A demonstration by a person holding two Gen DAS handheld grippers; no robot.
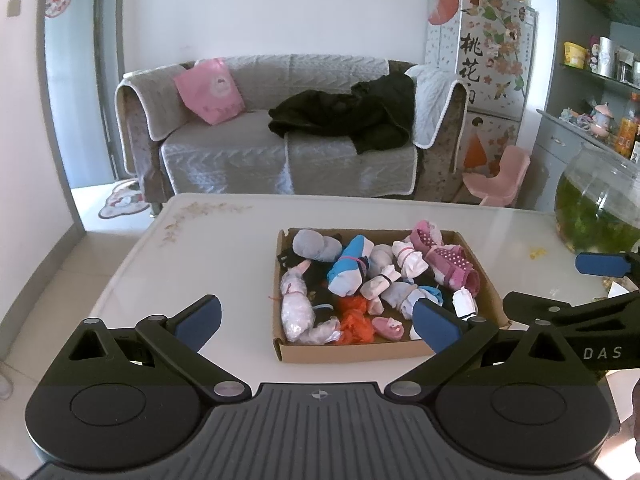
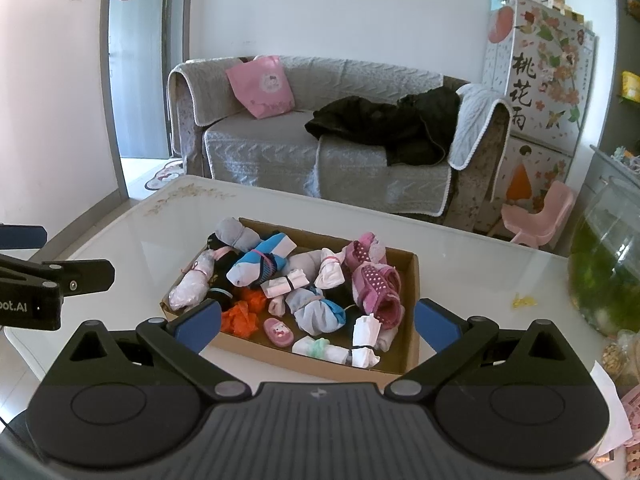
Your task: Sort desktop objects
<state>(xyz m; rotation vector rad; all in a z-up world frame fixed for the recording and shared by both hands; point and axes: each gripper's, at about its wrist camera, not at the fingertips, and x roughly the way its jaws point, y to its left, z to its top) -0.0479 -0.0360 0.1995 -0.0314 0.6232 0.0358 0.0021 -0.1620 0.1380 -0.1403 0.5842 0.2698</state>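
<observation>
Many rolled socks (image 2: 256, 266) heaped in cardboard box (image 2: 414, 280), left tongs (image 1: 318, 322) and right tongs (image 2: 318, 322) both spread wide, empty

Grey sofa (image 1: 280, 136) against white wall, pink chair (image 1: 500, 176) beside it

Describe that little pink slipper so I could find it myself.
Look in the cardboard box on the white table. Along its near edge, just right of the crumpled orange bundle, lies the small pink slipper, the only shoe-shaped piece among tied sock rolls.
</observation>
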